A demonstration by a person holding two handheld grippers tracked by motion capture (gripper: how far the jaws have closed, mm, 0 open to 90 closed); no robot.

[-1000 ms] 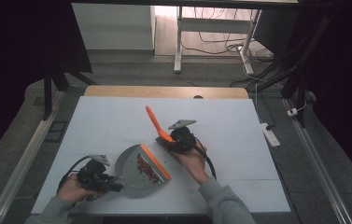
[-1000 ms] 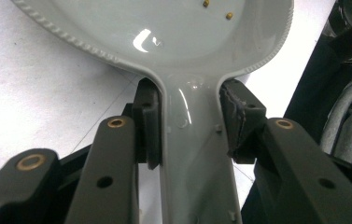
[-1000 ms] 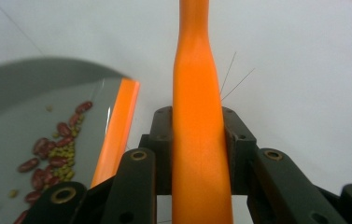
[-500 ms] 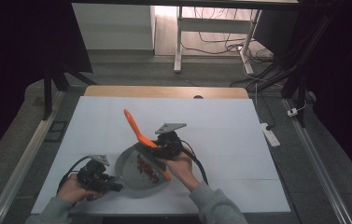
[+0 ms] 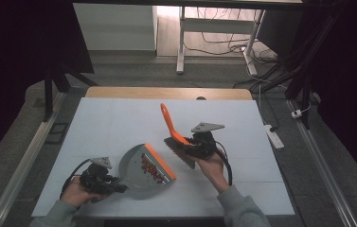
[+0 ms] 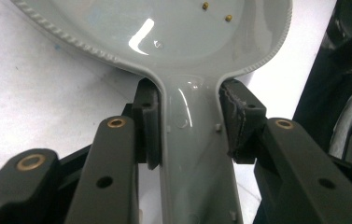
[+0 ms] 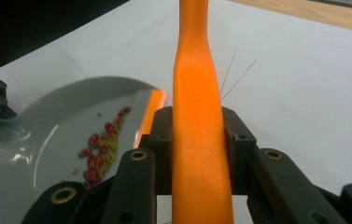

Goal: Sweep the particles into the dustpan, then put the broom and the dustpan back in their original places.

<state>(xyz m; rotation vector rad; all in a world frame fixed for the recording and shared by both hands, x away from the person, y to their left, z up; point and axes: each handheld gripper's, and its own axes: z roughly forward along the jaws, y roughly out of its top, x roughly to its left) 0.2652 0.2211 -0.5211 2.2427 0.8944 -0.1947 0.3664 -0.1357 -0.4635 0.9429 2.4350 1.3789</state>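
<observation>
A grey dustpan (image 5: 136, 170) with an orange lip (image 5: 161, 161) lies on the white table, with red beans and small yellow grains (image 5: 148, 168) inside. My left gripper (image 5: 115, 187) is shut on its grey handle (image 6: 194, 158), both pads pressing its sides. My right gripper (image 5: 191, 144) is shut on the orange handle (image 7: 197, 93) of a hand brush (image 5: 170, 122). The brush's dark bristles (image 5: 180, 153) hang just right of the pan's lip. The right gripper view takes in the pan (image 7: 38, 135) and its beans (image 7: 100, 150) at lower left.
A white sheet (image 5: 119, 123) covers the table, with a wooden edge (image 5: 166, 92) at the far side. A power strip (image 5: 274, 135) lies on the floor to the right. Desk legs and cables stand beyond the table.
My right gripper swung the brush left over the pan's lip, then drew it back right and slightly up. The left gripper and pan have stayed put.
</observation>
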